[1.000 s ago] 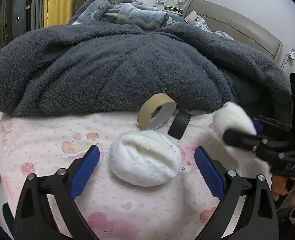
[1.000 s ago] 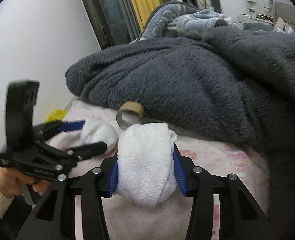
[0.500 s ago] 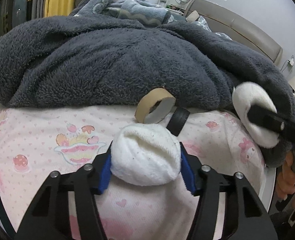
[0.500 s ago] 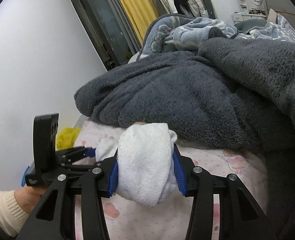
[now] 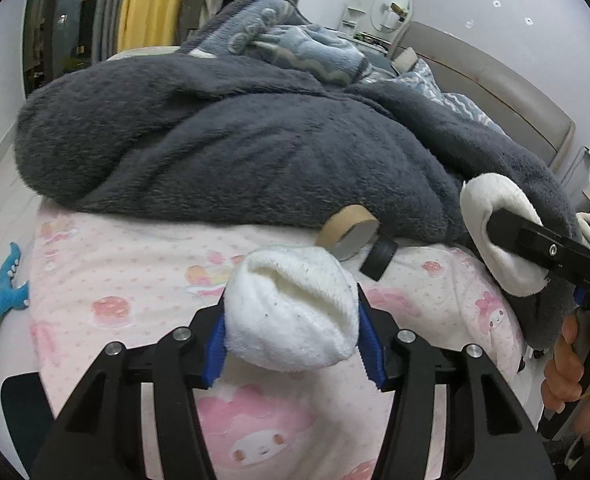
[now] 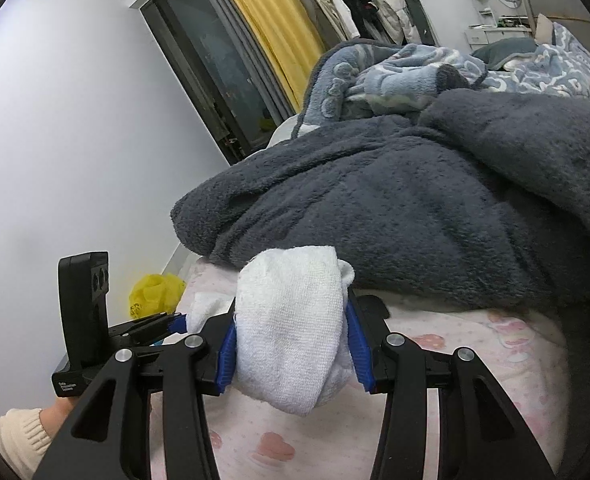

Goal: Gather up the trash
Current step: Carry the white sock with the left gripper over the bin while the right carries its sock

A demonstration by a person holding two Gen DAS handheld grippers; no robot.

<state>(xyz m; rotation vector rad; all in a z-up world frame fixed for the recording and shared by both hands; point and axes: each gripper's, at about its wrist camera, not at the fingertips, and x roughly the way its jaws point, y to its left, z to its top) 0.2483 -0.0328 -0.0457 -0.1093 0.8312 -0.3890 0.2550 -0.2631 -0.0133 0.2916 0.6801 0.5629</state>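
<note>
A fluffy white rolled sock (image 5: 291,312) sits between the blue pads of my left gripper (image 5: 291,336), whose jaws are still closing on it just above the pink printed sheet (image 5: 135,288). My right gripper (image 6: 293,346) is shut on a second white rolled sock (image 6: 291,320) and holds it off the bed; that sock (image 5: 491,216) also shows at the right of the left wrist view. A cardboard tape roll (image 5: 347,232) and a black ring (image 5: 381,262) lie at the edge of the grey blanket (image 5: 255,140).
The thick grey blanket (image 6: 415,208) covers the far half of the bed, with a blue patterned one (image 6: 407,76) behind it. A yellow bag (image 6: 155,292) lies on the floor at the left by the wall. A blue toy (image 5: 3,300) hangs off the bed's left edge.
My left gripper went from wide open around the sock to shut on it, then lifted it a little. The right gripper rose with its sock still held.
</note>
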